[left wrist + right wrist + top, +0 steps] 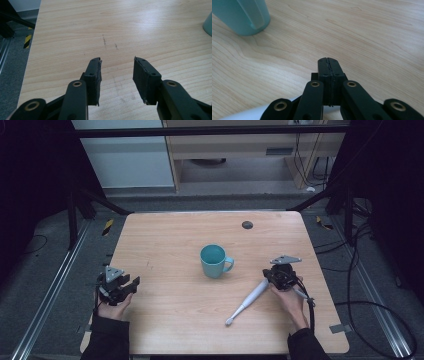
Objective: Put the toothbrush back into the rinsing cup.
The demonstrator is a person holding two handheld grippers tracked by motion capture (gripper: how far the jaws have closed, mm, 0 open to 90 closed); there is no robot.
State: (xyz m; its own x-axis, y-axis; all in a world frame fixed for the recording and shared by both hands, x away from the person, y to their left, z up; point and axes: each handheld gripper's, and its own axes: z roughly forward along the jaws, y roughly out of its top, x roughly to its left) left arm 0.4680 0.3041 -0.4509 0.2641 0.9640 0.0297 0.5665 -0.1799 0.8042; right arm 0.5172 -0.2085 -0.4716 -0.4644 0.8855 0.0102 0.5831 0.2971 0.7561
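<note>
A teal mug stands upright near the middle of the wooden table, its handle to the right. A white electric toothbrush lies slanted on the table, brush head toward the front edge. My right gripper hovers over the toothbrush's thick end. In the right gripper view its jaws are pressed together with nothing between them. There the mug is ahead at upper left and the white toothbrush passes beneath. My left gripper rests at the table's left edge, open and empty.
A small dark round cap sits in the tabletop near its far edge. Metal frame rails and cables run on the floor beside the table. The mug's edge sits far right in the left gripper view.
</note>
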